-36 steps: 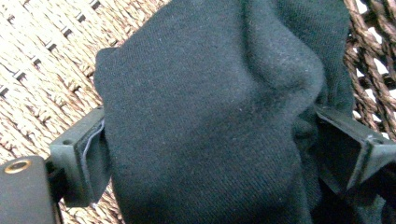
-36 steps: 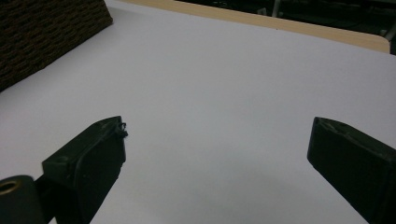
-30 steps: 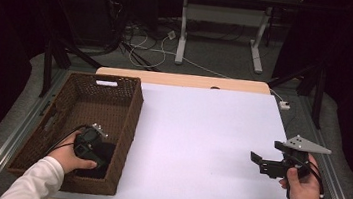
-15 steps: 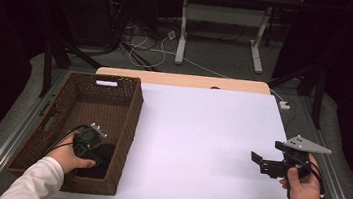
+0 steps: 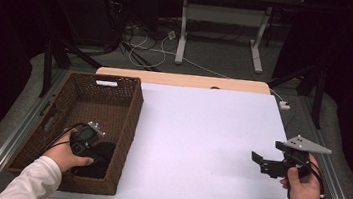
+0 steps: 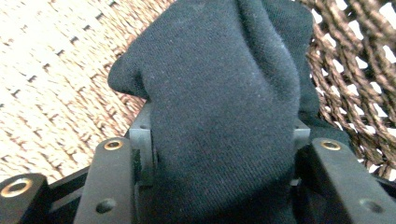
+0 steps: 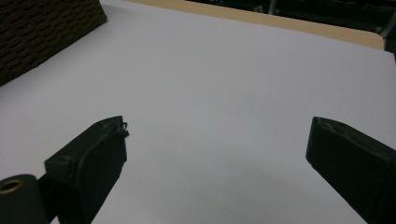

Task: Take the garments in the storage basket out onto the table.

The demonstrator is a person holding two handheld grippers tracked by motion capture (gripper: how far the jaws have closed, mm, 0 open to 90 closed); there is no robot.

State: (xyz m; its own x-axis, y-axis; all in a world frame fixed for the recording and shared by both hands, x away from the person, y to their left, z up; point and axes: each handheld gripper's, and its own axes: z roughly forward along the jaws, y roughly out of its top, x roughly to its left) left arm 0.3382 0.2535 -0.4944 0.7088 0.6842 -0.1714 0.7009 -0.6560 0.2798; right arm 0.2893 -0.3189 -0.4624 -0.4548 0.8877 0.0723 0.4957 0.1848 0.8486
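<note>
Left gripper (image 5: pixel 90 142), down in the wicker basket (image 5: pixel 129 119), has just been closing its jaws onto the dark cloth (image 6: pixel 224 112) bunched between them — grip apparently secured, lift-out can follow — while the right gripper (image 5: pixel 263 165) hangs open above the white table (image 5: pixel 199 147).

In the high view the left gripper (image 5: pixel 90 142) covers part of the dark cloth (image 5: pixel 100 158) in the basket (image 5: pixel 129 124). In the left gripper view the cloth (image 6: pixel 224 107) hides the jaws' inner faces and runs past the top and bottom edges.
</note>
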